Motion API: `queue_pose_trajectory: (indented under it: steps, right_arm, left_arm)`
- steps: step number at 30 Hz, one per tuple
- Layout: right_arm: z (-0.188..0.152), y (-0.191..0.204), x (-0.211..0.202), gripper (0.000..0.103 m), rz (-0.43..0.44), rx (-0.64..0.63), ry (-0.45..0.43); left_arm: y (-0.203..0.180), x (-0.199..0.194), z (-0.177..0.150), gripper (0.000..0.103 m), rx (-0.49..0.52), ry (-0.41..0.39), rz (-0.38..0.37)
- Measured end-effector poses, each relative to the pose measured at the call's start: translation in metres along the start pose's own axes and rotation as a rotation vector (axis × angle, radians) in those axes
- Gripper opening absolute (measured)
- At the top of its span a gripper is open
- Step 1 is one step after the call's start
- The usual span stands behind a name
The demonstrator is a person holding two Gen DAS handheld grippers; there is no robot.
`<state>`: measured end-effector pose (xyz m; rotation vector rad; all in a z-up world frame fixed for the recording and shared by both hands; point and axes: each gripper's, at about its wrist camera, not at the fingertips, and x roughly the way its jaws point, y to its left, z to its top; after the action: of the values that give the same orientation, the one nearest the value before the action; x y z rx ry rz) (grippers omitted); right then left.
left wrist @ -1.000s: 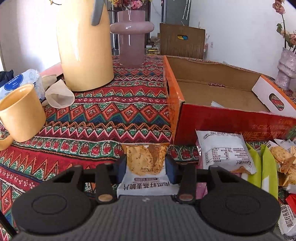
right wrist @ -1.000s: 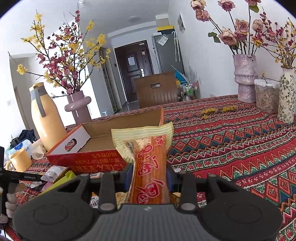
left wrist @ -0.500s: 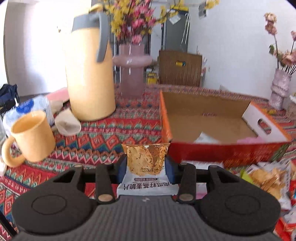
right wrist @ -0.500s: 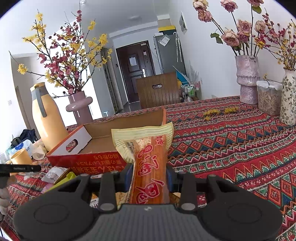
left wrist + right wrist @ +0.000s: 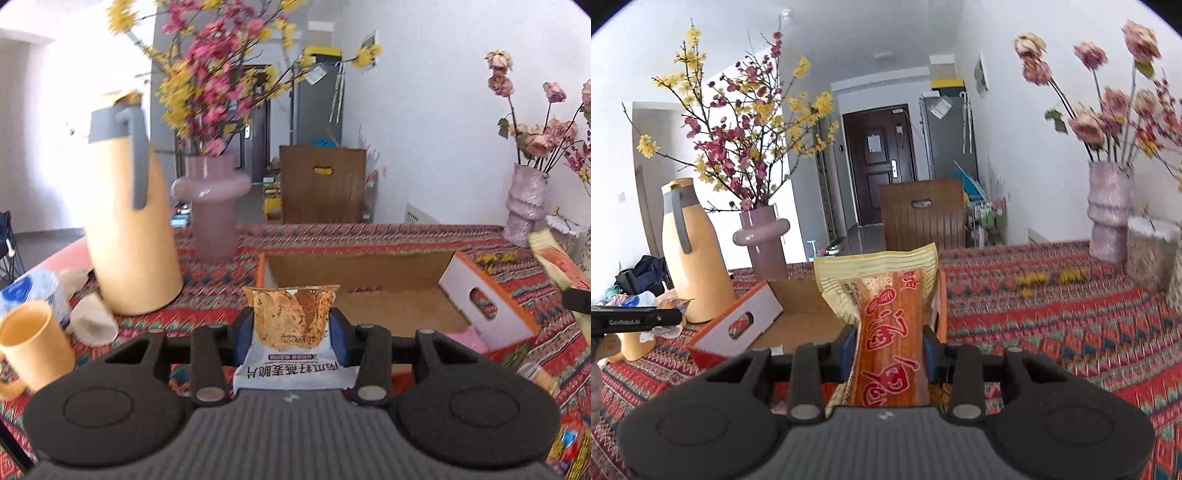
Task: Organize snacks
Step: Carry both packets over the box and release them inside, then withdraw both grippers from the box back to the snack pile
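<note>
The left gripper [image 5: 291, 328] has risen off the counter [image 5: 406, 236] within the last second, its fingers [image 5: 243, 332] clamped on a white oat-crisp packet [image 5: 293, 332] that now hangs before the open cardboard box [image 5: 369, 273] rather than down among the loose snacks. To its right, the right gripper [image 5: 890, 350] has lifted a little too, fingers clamped on a long orange snack packet [image 5: 890, 332] near the same box. Both packets look ready to drop in.
</note>
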<state>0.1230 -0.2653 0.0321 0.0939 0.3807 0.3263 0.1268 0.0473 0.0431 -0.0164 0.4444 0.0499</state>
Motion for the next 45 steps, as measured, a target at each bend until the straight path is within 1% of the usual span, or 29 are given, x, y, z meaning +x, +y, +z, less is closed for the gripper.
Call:
queue_pose_trajectory:
  steps: [6,11,15,19,23,26,27,30,33,35,36,37,38,39,40,41,42,43,44,45]
  right_arm:
    - [0.028,0.015,0.021,0.035,0.020,-0.048,-0.020]
    - [0.047,0.025,0.048,0.035,0.025,-0.071,-0.009]
    - [0.063,0.029,0.076,0.035,0.017,-0.082,0.017]
    - [0.069,0.034,0.111,0.035,0.004,-0.109,0.088]
    - [0.059,0.036,0.150,0.035,-0.022,-0.134,0.188]
    - [0.049,0.037,0.171,0.035,-0.040,-0.141,0.245]
    - [0.046,0.037,0.178,0.035,-0.047,-0.142,0.266]
    - [0.041,0.035,0.193,0.035,-0.070,-0.133,0.314]
    - [0.038,0.033,0.200,0.036,-0.081,-0.118,0.334]
    - [0.037,0.031,0.201,0.043,-0.076,-0.107,0.338]
    - [0.037,0.031,0.199,0.050,-0.068,-0.101,0.336]
    - [0.038,0.029,0.196,0.057,-0.064,-0.094,0.329]
    - [0.039,0.028,0.193,0.060,-0.061,-0.088,0.317]
    - [0.039,0.027,0.189,0.067,-0.061,-0.084,0.305]
    - [0.041,0.026,0.184,0.078,-0.061,-0.077,0.295]
    - [0.042,0.024,0.180,0.084,-0.059,-0.067,0.284]
    - [0.043,0.022,0.176,0.091,-0.055,-0.060,0.274]
    - [0.044,0.021,0.171,0.096,-0.050,-0.057,0.264]
    - [0.044,0.020,0.167,0.098,-0.048,-0.056,0.256]
    - [0.045,0.020,0.163,0.103,-0.046,-0.055,0.248]
  left_arm:
    - [-0.020,0.015,0.018,0.043,0.022,-0.012,-0.021]
    - [-0.035,0.034,0.027,0.043,0.046,0.002,-0.026]
    - [-0.045,0.054,0.033,0.043,0.062,0.018,-0.008]
    - [-0.049,0.076,0.033,0.043,0.061,0.056,0.012]
    - [-0.050,0.099,0.027,0.043,0.052,0.117,0.038]
    - [-0.049,0.114,0.021,0.043,0.046,0.181,0.091]
    - [-0.048,0.117,0.020,0.043,0.042,0.195,0.095]
    - [-0.046,0.119,0.017,0.043,0.038,0.201,0.086]
    - [-0.046,0.116,0.018,0.045,0.033,0.192,0.066]
    - [-0.046,0.112,0.020,0.050,0.031,0.181,0.054]
    - [-0.046,0.110,0.021,0.056,0.032,0.173,0.050]
    - [-0.046,0.106,0.021,0.066,0.032,0.162,0.047]
    - [-0.046,0.104,0.021,0.071,0.031,0.153,0.048]
    - [-0.046,0.101,0.021,0.083,0.028,0.141,0.052]
    - [-0.045,0.097,0.021,0.089,0.025,0.128,0.052]
    - [-0.045,0.093,0.021,0.092,0.024,0.118,0.050]
    - [-0.045,0.090,0.021,0.100,0.025,0.112,0.052]
    - [-0.044,0.086,0.021,0.103,0.022,0.104,0.056]
    - [-0.044,0.083,0.021,0.103,0.020,0.097,0.059]
    - [-0.044,0.081,0.021,0.103,0.020,0.095,0.055]
